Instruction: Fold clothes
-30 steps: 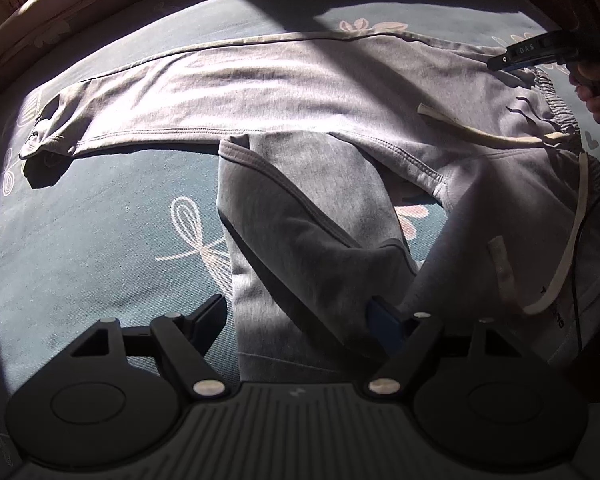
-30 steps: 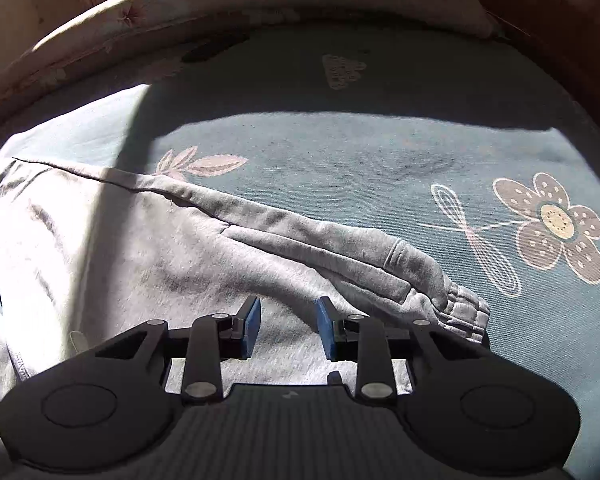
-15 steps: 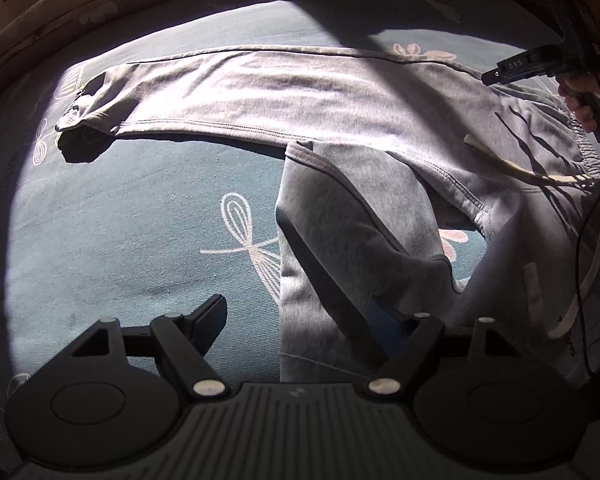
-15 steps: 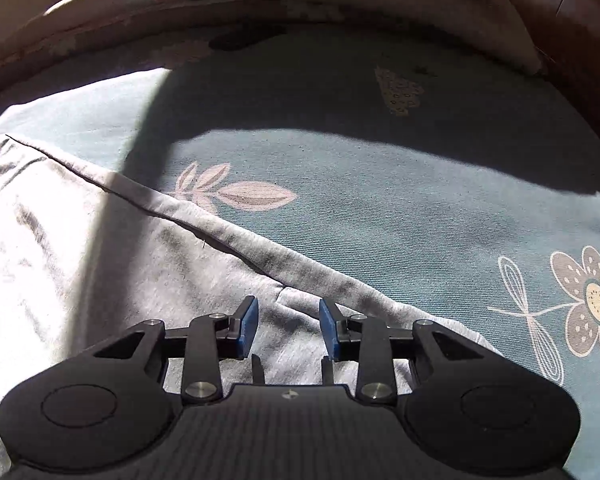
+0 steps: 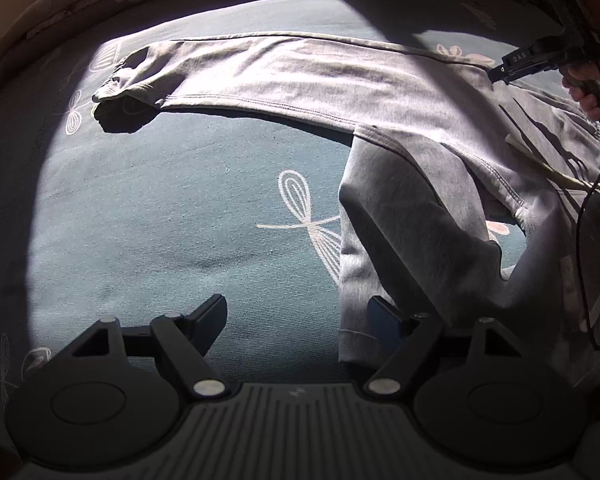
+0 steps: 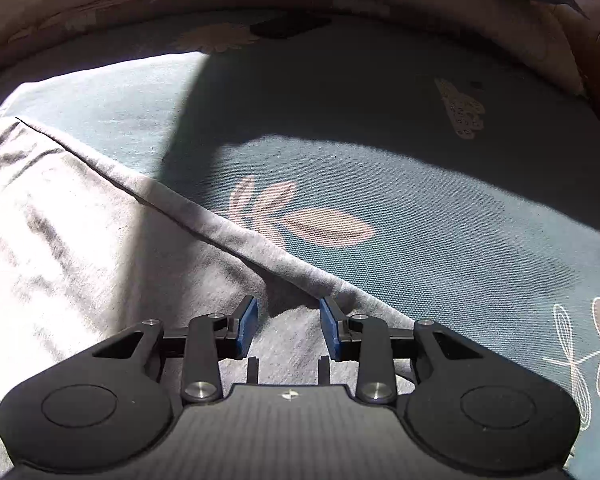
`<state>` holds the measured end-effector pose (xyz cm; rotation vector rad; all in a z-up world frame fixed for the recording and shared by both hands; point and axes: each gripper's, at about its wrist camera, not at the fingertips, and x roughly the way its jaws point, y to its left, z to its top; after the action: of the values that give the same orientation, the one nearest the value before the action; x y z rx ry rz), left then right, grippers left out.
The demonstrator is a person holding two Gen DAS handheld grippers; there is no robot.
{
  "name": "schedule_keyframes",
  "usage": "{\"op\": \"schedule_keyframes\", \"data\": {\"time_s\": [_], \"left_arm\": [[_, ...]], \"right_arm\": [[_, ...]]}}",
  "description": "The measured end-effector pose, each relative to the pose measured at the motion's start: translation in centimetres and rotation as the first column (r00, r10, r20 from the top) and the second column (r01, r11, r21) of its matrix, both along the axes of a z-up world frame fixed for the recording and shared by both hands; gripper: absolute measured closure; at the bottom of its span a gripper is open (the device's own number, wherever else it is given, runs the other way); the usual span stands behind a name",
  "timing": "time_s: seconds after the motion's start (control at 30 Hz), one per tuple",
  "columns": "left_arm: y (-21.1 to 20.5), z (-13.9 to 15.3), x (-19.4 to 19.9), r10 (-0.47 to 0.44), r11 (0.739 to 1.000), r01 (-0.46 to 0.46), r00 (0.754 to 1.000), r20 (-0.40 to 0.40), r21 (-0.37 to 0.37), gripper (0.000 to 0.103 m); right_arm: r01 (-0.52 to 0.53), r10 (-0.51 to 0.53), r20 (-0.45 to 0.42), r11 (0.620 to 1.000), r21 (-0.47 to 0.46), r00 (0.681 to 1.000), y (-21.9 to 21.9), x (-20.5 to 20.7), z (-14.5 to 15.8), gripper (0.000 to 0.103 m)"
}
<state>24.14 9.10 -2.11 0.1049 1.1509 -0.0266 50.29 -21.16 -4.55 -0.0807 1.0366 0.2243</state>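
- Sweatpants [image 5: 340, 80], grey fleece joggers, lie spread on a teal bedspread [image 5: 160, 208] printed with pale dragonflies and flowers; one leg stretches straight toward the far left, while the other is doubled back toward the left-wrist camera.
- Left claw [image 5: 298, 320] sits nearest, its jaws standing wide apart and holding nothing; the right finger [image 5: 384, 316] rests at or on the hem of the doubled-back leg, the left finger over bare bedspread beside the sweatpants.
- Right claw [image 6: 287, 328] hovers low over the waist end of the sweatpants, jaws parted with cloth beneath but nothing pinched; the outer side seam [image 6: 228, 228] runs just past its tips.
- Cream drawstring [image 5: 556, 176] trails loose across the waist area, near the right claw's cable.
- Cuff [image 5: 116, 88] of the straight leg lies farthest from the waist, bunched by its elastic.
- Judged from its drape, the fabric is soft, limp and moderately thick: light, not slippery, but it will sag and crease. Firmest holds would be the ribbed waistband, hems and seams, pinching both layers together.
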Motion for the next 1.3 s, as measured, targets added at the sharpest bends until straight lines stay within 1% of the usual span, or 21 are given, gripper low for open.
{"op": "schedule_keyframes", "data": {"time_s": [0.03, 0.1, 0.17, 0.2, 0.27, 0.3, 0.37, 0.4, 0.43, 0.57, 0.67, 0.8, 0.87, 0.93, 1.0, 1.03, 1.13, 1.2, 1.3], "left_arm": [[0.0, 0.0, 0.0, -0.002, 1.0, 0.002, 1.0, 0.001, -0.003, 0.025], [0.1, -0.1, 0.1, -0.005, 1.0, 0.005, 1.0, 0.002, -0.008, 0.025], [0.2, -0.1, 0.2, -0.008, 1.0, 0.008, 1.0, 0.004, -0.014, 0.025], [0.1, -0.1, 0.1, -0.01, 1.0, 0.01, 1.0, 0.004, -0.014, 0.025], [0.1, -0.1, -0.1, -0.017, 1.0, 0.017, 1.0, 0.002, -0.013, 0.025], [0.0, -0.1, -0.2, -0.021, 1.0, 0.021, 1.0, 0.001, -0.013, 0.025], [-0.1, -0.1, -0.3, -0.025, 1.0, 0.025, 1.0, -0.004, -0.014, 0.025], [-0.1, -0.1, -0.3, -0.027, 1.0, 0.027, 1.0, -0.006, -0.014, 0.025], [-0.2, -0.1, -0.3, -0.027, 1.0, 0.027, 1.0, -0.008, -0.016, 0.025], [-1.1, 0.3, 0.4, -0.026, 0.999, 0.025, 1.0, -0.009, -0.039, 0.025], [-2.2, 0.8, 1.3, -0.031, 0.998, 0.031, 1.0, -0.001, -0.051, 0.025], [-3.9, 1.3, 2.7, -0.022, 0.997, 0.021, 1.0, -0.005, -0.073, 0.025], [-4.3, 1.5, 3.5, 0.012, 0.994, -0.014, 1.0, -0.016, -0.108, 0.025], [-3.9, 1.5, 4.2, 0.067, 0.985, -0.069, 0.998, -0.021, -0.159, 0.025], [-2.7, 1.3, 5.1, 0.139, 0.968, -0.14, 0.99, -0.02, -0.208, 0.025], [-1.8, 1.1, 5.6, 0.174, 0.958, -0.174, 0.984, -0.019, -0.23, 0.025], [2.3, 0.4, 7.9, 0.263, 0.933, -0.256, 0.965, -0.006, -0.254, 0.025], [5.5, 0.3, 9.7, 0.305, 0.923, -0.296, 0.952, 0.002, -0.248, 0.025], [11.4, 0.8, 12.8, 0.343, 0.921, -0.323, 0.938, 0.06, -0.219, 0.025]], "right_arm": [[-0.03, 0.03, -0.009, 1.0, 0.009, 1.0, 0.6, -0.7, 0.1, 0.059], [-0.092, 0.092, -0.046, 0.996, 0.011, 0.995, 1.9, -1.9, -0.3, 0.058], [-0.106, 0.105, -0.074, 0.994, -0.018, 0.992, 2.6, -2.1, -1.6, 0.058], [-0.084, 0.081, -0.072, 0.995, -0.048, 0.994, 2.6, -1.8, -2.3, 0.058], [0.011, -0.012, -0.02, 0.998, -0.063, 1.0, 1.6, -1.1, -2.6, 0.057], [0.066, -0.066, 0.002, 0.996, -0.068, 0.998, 1.1, -0.8, -2.2, 0.057], [0.136, -0.136, 0.01, 0.989, -0.06, 0.991, 0.1, -0.6, -1.1, 0.057], [0.159, -0.159, 0.008, 0.987, -0.034, 0.987, -0.5, -0.8, -0.4, 0.057], [0.157, -0.157, 0.001, 0.988, 0.005, 0.988, -1.1, -1.5, 0.4, 0.057], [0.106, -0.106, -0.013, 0.994, 0.029, 0.994, -2.5, -5.3, 3.0, 0.056], [0.125, -0.12, -0.057, 0.989, 0.082, 0.991, -4.0, -9.3, 4.4, 0.055], [0.139, -0.122, -0.135, 0.983, 0.119, 0.983, -5.6, -14.8, 4.5, 0.054], [0.13, -0.107, -0.174, 0.984, 0.124, 0.979, -6.0, -17.1, 3.9, 0.054], [0.14, -0.101, -0.235, 0.978, 0.156, 0.967, -6.0, -18.9, 3.1, 0.054], [0.13, -0.074, -0.28, 0.973, 0.19, 0.957, -5.6, -20.2, 2.7, 0.054], [0.111, -0.048, -0.287, 0.972, 0.206, 0.957, -5.0, -20.8, 2.8, 0.054], [0.076, -0.011, -0.27, 0.97, 0.231, 0.963, -3.4, -21.4, 3.7, 0.054], [0.08, -0.016, -0.255, 0.967, 0.243, 0.967, -2.4, -21.0, 4.4, 0.053], [0.108, -0.046, -0.241, 0.963, 0.248, 0.969, -0.5, -19.8, 5.3, 0.053]]}}
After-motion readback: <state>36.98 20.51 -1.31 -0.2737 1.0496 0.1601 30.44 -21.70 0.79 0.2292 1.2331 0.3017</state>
